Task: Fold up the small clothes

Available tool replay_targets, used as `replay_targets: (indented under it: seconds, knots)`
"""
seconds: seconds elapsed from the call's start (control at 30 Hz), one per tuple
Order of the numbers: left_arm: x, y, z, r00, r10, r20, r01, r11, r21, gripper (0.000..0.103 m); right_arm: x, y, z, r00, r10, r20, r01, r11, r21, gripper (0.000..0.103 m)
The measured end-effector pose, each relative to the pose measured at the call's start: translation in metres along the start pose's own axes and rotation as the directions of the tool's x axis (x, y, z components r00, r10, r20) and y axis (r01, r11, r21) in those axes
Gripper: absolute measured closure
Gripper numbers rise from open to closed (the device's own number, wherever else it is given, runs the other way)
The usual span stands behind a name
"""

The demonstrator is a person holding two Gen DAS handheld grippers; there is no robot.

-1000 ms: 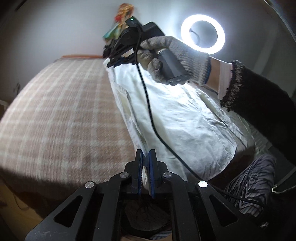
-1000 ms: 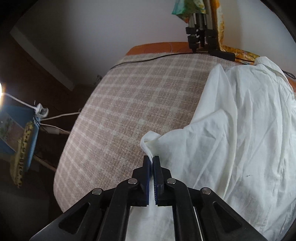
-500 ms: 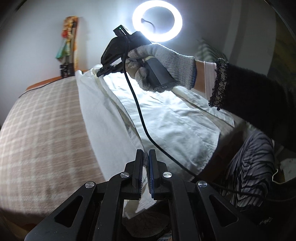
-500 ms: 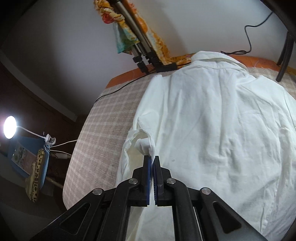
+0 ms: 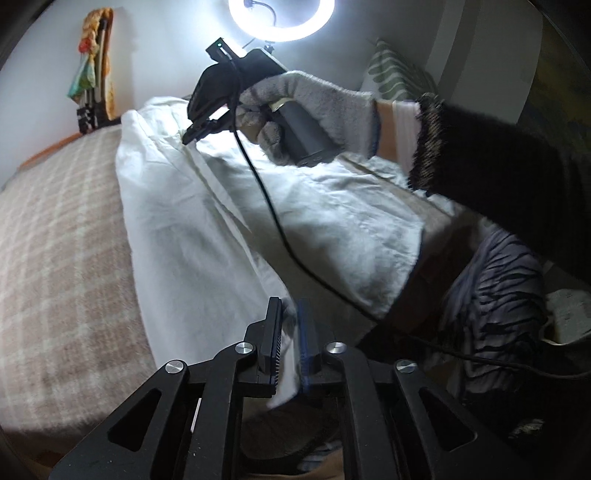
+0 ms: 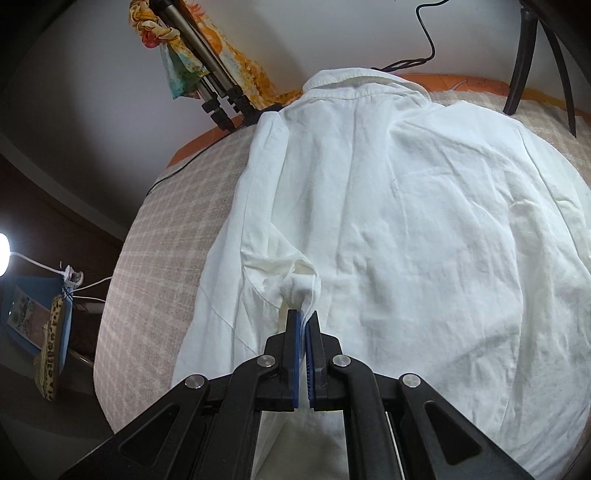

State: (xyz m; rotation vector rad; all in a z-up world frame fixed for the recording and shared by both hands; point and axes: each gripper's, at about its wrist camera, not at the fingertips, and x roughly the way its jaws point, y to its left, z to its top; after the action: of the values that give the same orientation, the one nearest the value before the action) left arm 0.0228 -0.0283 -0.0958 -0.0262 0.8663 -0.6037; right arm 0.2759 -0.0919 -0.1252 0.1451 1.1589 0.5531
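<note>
A white collared shirt (image 6: 406, 221) lies back up on the checked bed cover (image 6: 166, 240), collar at the far end. My right gripper (image 6: 303, 314) is shut on a bunched bit of the shirt's left side, held over the shirt's body. In the left wrist view that right gripper (image 5: 188, 138) is carried by a gloved hand (image 5: 314, 107) above the shirt (image 5: 184, 221) near the collar. My left gripper (image 5: 290, 314) is at the shirt's near hem; its jaws are opening, with white cloth loose in the gap between them.
A ring light (image 5: 280, 22) glares at the back. A tripod draped with a colourful scarf (image 6: 207, 74) stands at the bed's far left. Dark chair legs (image 6: 524, 55) rise at the far right. A striped garment (image 5: 498, 295) and a black cable (image 5: 266, 206) lie to the right.
Both grippers have carried the shirt's left side rightward, folding it over the body. The left jaws, shut on the hem before, now stand apart.
</note>
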Motion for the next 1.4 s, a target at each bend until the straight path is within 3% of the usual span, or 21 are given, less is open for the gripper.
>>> replay_targets:
  seconds: [0.13,0.23,0.37,0.5,0.57,0.63,0.73,0.83,0.93,1.1,1.27,1.4]
  knots:
    - [-0.03,0.009,-0.003,0.997,-0.038,0.065,0.041,0.998,-0.039,0.093,0.007,0.003,-0.004,0.999,-0.039,-0.006,0.038,0.998,-0.04,0.103]
    - [-0.046,0.025,-0.003,0.99,0.087,0.11,-0.083,0.996,-0.042,0.093,0.007,0.006,-0.005,0.998,-0.061,-0.004,0.061,0.996,-0.068,0.103]
    - [-0.038,0.056,-0.003,0.989,0.118,0.084,-0.104,0.982,-0.158,0.093,0.004,0.011,-0.006,0.996,-0.09,0.007,0.09,0.989,-0.114,0.103]
    - [-0.013,0.051,-0.007,0.994,0.112,0.002,-0.111,0.988,-0.11,0.093,0.0,0.023,-0.008,0.981,-0.191,0.024,0.192,0.961,-0.199,0.097]
    - [-0.009,0.042,-0.008,0.991,0.131,-0.006,-0.131,0.989,-0.065,0.093,-0.009,0.028,-0.009,0.96,-0.273,0.069,0.282,0.932,-0.23,0.085]
    - [-0.011,0.035,-0.005,0.987,0.159,0.015,-0.159,0.987,-0.021,0.093,-0.027,0.035,-0.012,0.953,-0.274,0.128,0.298,0.923,-0.244,0.083]
    - [-0.014,0.036,0.002,0.983,0.177,0.035,-0.177,0.984,-0.009,0.093,-0.048,0.066,-0.021,0.97,-0.171,0.174,0.222,0.911,-0.347,0.083]
    - [-0.009,0.046,0.015,0.982,0.185,0.042,-0.185,0.983,-0.011,0.093,-0.04,0.099,-0.032,0.994,-0.064,0.086,0.096,0.886,-0.454,0.085]
    - [-0.002,0.053,0.026,0.98,0.193,0.047,-0.194,0.981,0.013,0.093,-0.014,0.12,-0.042,0.998,-0.064,0.03,0.07,0.845,-0.531,0.086]
    - [0.013,0.073,0.03,0.99,0.139,-0.017,-0.139,0.99,-0.019,0.093,0.029,0.118,-0.048,0.994,-0.087,-0.065,0.039,0.842,-0.539,0.086]
    - [0.017,0.068,0.006,0.989,0.099,-0.106,-0.099,0.995,0.006,0.093,0.026,0.116,-0.067,0.994,-0.062,-0.091,0.002,0.838,-0.546,0.086]
    - [-0.004,0.067,-0.016,0.99,0.082,-0.117,-0.085,0.996,-0.025,0.093,0.017,0.119,-0.09,0.992,-0.04,-0.122,-0.035,0.828,-0.559,0.085]
